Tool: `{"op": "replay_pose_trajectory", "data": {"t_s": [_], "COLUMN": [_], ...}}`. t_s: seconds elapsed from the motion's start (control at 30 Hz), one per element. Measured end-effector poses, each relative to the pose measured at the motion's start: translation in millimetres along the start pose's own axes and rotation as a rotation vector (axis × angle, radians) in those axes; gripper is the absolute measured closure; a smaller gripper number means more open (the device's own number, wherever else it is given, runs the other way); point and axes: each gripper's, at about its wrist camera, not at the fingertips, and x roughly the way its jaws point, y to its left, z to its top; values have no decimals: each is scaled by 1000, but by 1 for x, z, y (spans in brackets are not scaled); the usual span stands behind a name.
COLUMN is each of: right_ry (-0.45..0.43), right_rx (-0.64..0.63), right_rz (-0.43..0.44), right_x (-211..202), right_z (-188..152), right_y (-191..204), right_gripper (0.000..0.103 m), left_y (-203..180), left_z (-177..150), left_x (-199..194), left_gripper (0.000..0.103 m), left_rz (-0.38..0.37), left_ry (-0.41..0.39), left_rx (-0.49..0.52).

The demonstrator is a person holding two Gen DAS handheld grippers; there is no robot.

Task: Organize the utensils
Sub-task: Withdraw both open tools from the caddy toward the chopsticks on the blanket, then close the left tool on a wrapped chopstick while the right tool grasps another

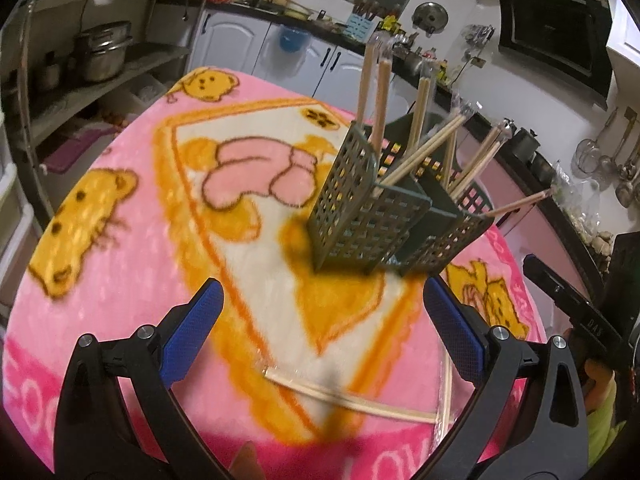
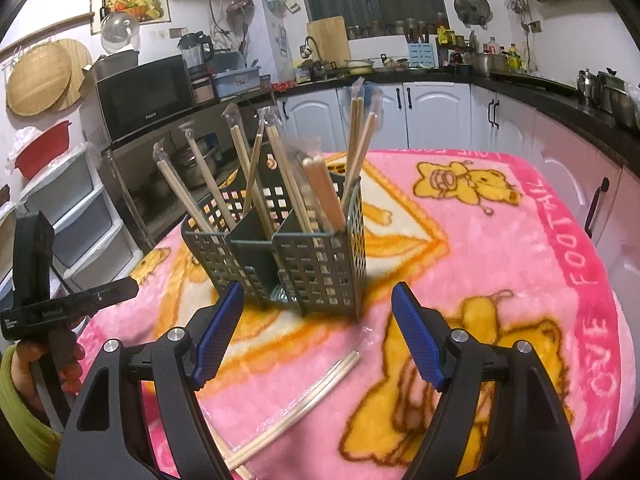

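The left gripper (image 1: 322,328) is held low over the pink blanket (image 1: 120,280), its blue pads spread wide with nothing between them, presumably so that the wrapped chopsticks (image 1: 348,398) lying flat just ahead can be straddled and picked up. Further back, in the middle of the table, the green perforated utensil holder (image 1: 384,216) stands upright, and many wrapped chopsticks (image 1: 420,108) are leant outward in its compartments (they rest against the rims because the holder is shorter than they are). To the right, the right gripper (image 2: 318,332) is likewise held with jaws apart and empty, tilted down toward the loose pair (image 2: 296,408) on the blanket. That pair is seen lying near the holder's base (image 2: 320,304), well within reach, evidently the last items waiting to be stood in it.
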Motion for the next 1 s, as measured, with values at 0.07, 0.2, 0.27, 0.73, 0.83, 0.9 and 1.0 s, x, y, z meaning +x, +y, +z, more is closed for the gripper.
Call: {"op": "replay_pose_trajectory", "data": {"t_s": [0.07,0.2,0.27,0.73,0.83,0.9,1.0], "right_ry": [6,21,30,79,86,94,105], "right_rx": [-2,1,2,6,5,6,5], "right_rz": [-1,-1,-1,-25,-28,-33,-36], "right_x": [1,4,6,17,19,21,25], "right_z": [-2,-7,-10,-23,-25,-26,-27], "right_y": [0,-1,-1,-8,-8,-9,-10], "right_gripper": [29,29,29,29,29,29,29], "left_y": [0,4,6,18,19,21,22], "left_z": [-2,-8,-10,-37,-40,-42,-43], "left_x": [1,4,6,20,22,25,28], "left_gripper": [11,11,11,24,33,37,41], "left_rz": [1,11,18,32,28,25,20], "left_ry": [7,22,29,113,129,139,148], "left_rx": [-1,-3,-1,0,0,-4,-10]}}
